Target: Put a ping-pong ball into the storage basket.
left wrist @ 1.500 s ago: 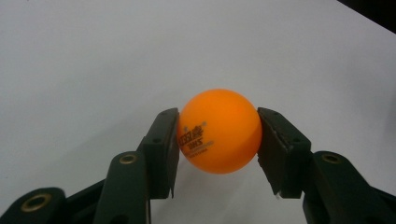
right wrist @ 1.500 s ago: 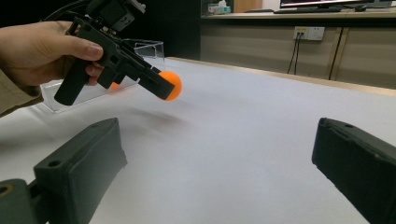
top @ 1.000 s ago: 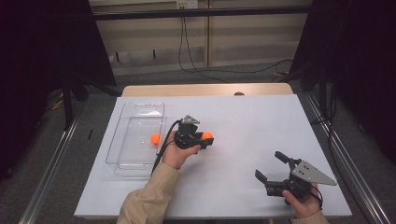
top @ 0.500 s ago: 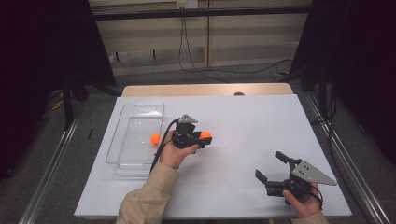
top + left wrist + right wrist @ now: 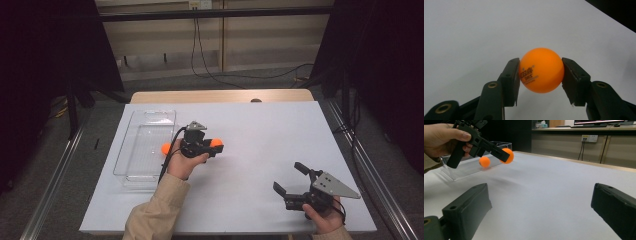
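While its small black print is too blurred to read, the smooth orange ping-pong ball (image 5: pixel 541 70) sits pinched between the left gripper (image 5: pixel 541 75)'s jaws above the white tabletop (image 5: pixel 260 135). Just behind that gripper, a second orange ball (image 5: pixel 484 161) lies in the clear plastic tray (image 5: pixel 145 120), half hidden by the hand from above. Well apart, the right gripper (image 5: pixel 292 181) rests with jaws spread wide.

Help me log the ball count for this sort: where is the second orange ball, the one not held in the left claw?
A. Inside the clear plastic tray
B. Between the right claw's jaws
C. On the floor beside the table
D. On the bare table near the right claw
A: the second orange ball lies inside the clear tray, while the left claw grips the other ball.
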Available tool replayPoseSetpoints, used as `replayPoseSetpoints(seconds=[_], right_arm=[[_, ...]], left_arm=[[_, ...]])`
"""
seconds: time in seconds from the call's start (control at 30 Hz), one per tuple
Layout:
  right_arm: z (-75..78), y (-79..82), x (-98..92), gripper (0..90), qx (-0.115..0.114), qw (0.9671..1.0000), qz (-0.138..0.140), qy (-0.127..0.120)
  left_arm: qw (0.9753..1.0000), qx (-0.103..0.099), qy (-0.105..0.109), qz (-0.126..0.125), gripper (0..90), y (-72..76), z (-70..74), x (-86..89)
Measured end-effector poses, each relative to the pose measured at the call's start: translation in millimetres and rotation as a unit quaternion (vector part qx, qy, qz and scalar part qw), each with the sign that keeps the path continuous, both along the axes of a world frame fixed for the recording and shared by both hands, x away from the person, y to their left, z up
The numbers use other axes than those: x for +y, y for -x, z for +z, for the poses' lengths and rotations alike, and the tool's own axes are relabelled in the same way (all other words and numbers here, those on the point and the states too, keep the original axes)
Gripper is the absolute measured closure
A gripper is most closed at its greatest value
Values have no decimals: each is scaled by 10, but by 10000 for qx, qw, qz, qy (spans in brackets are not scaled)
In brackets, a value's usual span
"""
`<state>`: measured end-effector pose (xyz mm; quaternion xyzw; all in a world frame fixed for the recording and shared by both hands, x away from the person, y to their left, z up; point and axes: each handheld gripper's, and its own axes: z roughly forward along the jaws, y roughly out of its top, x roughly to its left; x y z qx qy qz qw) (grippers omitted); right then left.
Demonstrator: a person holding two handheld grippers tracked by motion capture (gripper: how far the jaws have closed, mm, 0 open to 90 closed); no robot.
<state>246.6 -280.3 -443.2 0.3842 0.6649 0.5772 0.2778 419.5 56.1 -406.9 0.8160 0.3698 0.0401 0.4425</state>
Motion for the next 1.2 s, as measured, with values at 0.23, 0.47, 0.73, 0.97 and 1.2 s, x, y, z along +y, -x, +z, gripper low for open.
replayPoseSetpoints(seconds=[0.23, 0.47, 0.73, 0.97, 1.2], right_arm=[[2, 2, -1, 13, -2, 10000, 0, -13], [2, 1, 1, 13, -5, 10000, 7, -9], [3, 2, -1, 13, -1, 10000, 3, -15], [3, 2, -1, 13, -7, 10000, 10, -18], [3, 1, -1, 13, -14, 10000, 17, -9]], left_arm=[[10000, 16, 39, 62, 510, -6, 24, 38], [9999, 15, 65, 123, 510, -13, 46, 86], [9999, 23, 46, 164, 510, -20, 68, 132], [9998, 17, 21, 183, 510, -22, 88, 155], [9998, 32, 36, 196, 509, -25, 107, 187]])
